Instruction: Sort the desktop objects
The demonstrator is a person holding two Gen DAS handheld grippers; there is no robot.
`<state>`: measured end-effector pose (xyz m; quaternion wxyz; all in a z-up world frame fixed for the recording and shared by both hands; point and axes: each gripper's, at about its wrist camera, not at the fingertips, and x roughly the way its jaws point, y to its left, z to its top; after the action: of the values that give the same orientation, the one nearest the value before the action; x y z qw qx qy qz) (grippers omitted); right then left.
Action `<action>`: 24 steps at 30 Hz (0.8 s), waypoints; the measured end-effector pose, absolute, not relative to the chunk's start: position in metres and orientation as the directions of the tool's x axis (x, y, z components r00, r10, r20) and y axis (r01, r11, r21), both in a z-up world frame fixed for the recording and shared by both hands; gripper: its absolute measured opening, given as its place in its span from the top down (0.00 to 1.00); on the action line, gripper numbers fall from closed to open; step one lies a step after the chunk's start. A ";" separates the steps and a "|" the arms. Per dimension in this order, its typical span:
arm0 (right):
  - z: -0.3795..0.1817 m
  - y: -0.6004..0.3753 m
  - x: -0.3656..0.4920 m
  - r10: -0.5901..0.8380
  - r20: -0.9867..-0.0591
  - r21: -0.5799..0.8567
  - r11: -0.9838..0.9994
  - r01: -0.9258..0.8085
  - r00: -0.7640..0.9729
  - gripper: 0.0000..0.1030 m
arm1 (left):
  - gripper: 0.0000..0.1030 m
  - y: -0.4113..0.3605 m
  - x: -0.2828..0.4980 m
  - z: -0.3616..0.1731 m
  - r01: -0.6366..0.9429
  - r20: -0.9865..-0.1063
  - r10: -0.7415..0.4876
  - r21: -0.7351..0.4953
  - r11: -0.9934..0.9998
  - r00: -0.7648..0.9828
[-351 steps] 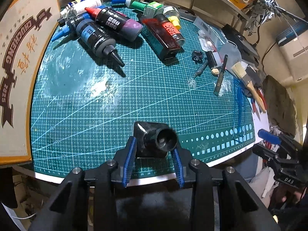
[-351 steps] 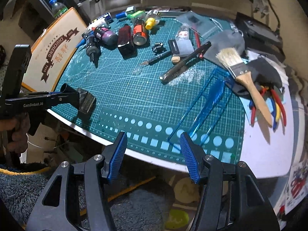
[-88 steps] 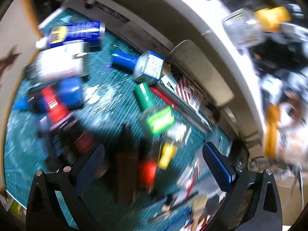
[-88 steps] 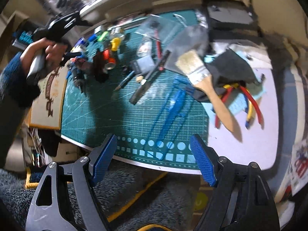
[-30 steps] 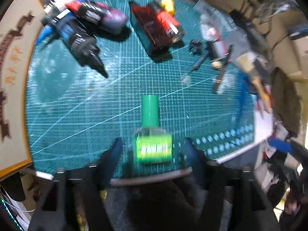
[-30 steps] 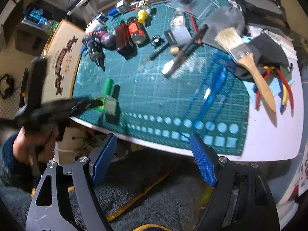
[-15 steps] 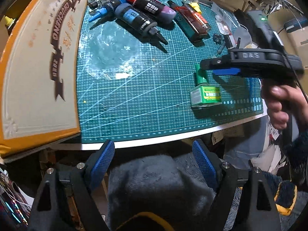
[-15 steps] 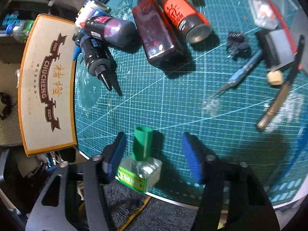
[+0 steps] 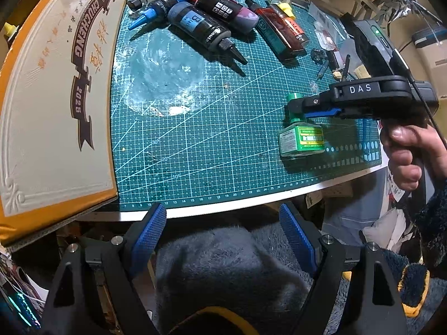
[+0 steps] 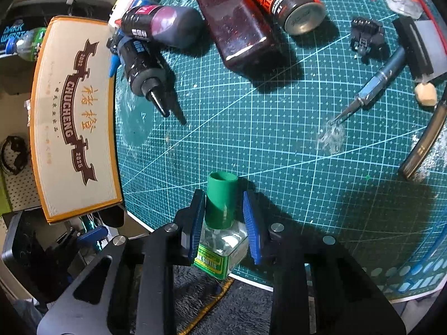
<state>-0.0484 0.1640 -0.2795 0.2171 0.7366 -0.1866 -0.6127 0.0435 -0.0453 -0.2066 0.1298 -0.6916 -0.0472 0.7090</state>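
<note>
Bottle: a small square glass bottle point(image 10: 220, 240) with a tall green cap point(image 10: 222, 199) and a green label, standing upright.
Where it is: on the green cutting mat point(image 10: 279, 145) that covers the desk, close to the mat's near edge and well apart from the ink bottles point(image 9: 201, 25) lying along the far side.
Right tongs: the right tongs point(image 10: 223, 220) straddle the bottle at its neck, one blue pad on each side of the green cap. The jaws are closing; the pad on the left of the picture looks to be at the cap, while a thin gap still shows on the other side, so the grip does not look firm yet.
Left tongs: the left tongs point(image 9: 220, 234) are released and empty, spread wide, hanging over the desk's near edge, away from the bottle.
Hand: a person's hand point(image 9: 405, 150) holds the right tongs' handle.
How it will likely handle: rigid glass, probably fragile if dropped; light, with liquid inside that may slosh. The smooth glass sides could slip.
Where to take hold: the cap looks the better place, being plastic, narrow and straight-sided. Squeeze it squarely and lift upright so the bottle does not swing or tip.
</note>
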 end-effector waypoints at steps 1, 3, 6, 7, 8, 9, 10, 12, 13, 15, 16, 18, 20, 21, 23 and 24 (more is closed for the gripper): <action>-0.279 0.164 -0.048 -0.545 -0.819 0.553 -0.833 -0.010 0.179 0.78 | 0.19 -0.046 0.044 -0.207 -0.116 -0.968 0.250 -0.248 -0.962 -0.008; -0.277 0.164 -0.045 -0.558 -0.811 0.566 -0.824 -0.005 0.173 0.80 | 0.19 -0.046 0.045 -0.208 -0.108 -0.968 0.251 -0.249 -0.962 -0.005; -0.267 0.158 -0.049 -0.546 -0.825 0.557 -0.829 0.044 0.147 0.80 | 0.19 -0.045 0.048 -0.209 -0.096 -0.968 0.251 -0.250 -0.964 -0.004; -0.262 0.157 -0.048 -0.545 -0.827 0.557 -0.828 0.062 0.141 0.81 | 0.19 -0.046 0.048 -0.210 -0.090 -0.968 0.251 -0.250 -0.964 -0.004; -0.258 0.155 -0.049 -0.545 -0.827 0.557 -0.827 0.075 0.135 0.81 | 0.19 -0.046 0.049 -0.210 -0.085 -0.968 0.251 -0.250 -0.965 -0.004; -0.255 0.153 -0.050 -0.544 -0.829 0.556 -0.826 0.088 0.131 0.81 | 0.19 -0.047 0.049 -0.210 -0.079 -0.968 0.251 -0.250 -0.965 -0.004; -0.249 0.151 -0.048 -0.536 -0.835 0.549 -0.828 0.113 0.123 0.81 | 0.19 -0.047 0.050 -0.210 -0.074 -0.967 0.253 -0.252 -0.965 -0.003; -0.238 0.145 -0.044 -0.506 -0.857 0.516 -0.839 0.173 0.101 0.81 | 0.19 -0.048 0.050 -0.211 -0.064 -0.967 0.256 -0.255 -0.965 -0.003; -0.233 0.140 -0.040 -0.483 -0.871 0.490 -0.845 0.214 0.085 0.81 | 0.19 -0.048 0.051 -0.211 -0.062 -0.967 0.256 -0.255 -0.965 -0.003; -0.224 0.130 -0.032 -0.430 -0.901 0.425 -0.855 0.298 0.052 0.81 | 0.19 -0.048 0.051 -0.210 -0.064 -0.966 0.257 -0.257 -0.964 -0.001; -0.220 0.124 -0.027 -0.401 -0.915 0.388 -0.857 0.340 0.035 0.81 | 0.19 -0.047 0.052 -0.210 -0.067 -0.966 0.257 -0.257 -0.964 -0.001; -0.213 0.112 -0.016 -0.344 -0.939 0.310 -0.850 0.426 -0.004 0.81 | 0.19 -0.045 0.053 -0.210 -0.072 -0.966 0.259 -0.258 -0.963 -0.002; -0.212 0.097 -0.004 -0.289 -0.957 0.232 -0.825 0.515 -0.032 0.81 | 0.19 -0.043 0.055 -0.211 -0.075 -0.965 0.262 -0.261 -0.962 0.000; -0.211 0.090 0.001 -0.261 -0.964 0.193 -0.810 0.554 -0.046 0.81 | 0.19 -0.042 0.055 -0.212 -0.077 -0.965 0.264 -0.263 -0.962 0.003; -0.212 0.079 0.010 -0.207 -0.977 0.128 -0.774 0.620 -0.056 0.81 | 0.19 -0.041 0.057 -0.213 -0.081 -0.964 0.265 -0.265 -0.961 0.006; -0.213 0.075 0.013 -0.182 -0.981 0.100 -0.756 0.646 -0.061 0.81 | 0.19 -0.041 0.057 -0.213 -0.082 -0.964 0.266 -0.266 -0.960 0.007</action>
<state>0.0130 0.0746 -0.2128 0.2943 0.6186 0.1875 -0.7039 0.0573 -0.0414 -0.2129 0.1243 -0.6986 -0.0658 0.7015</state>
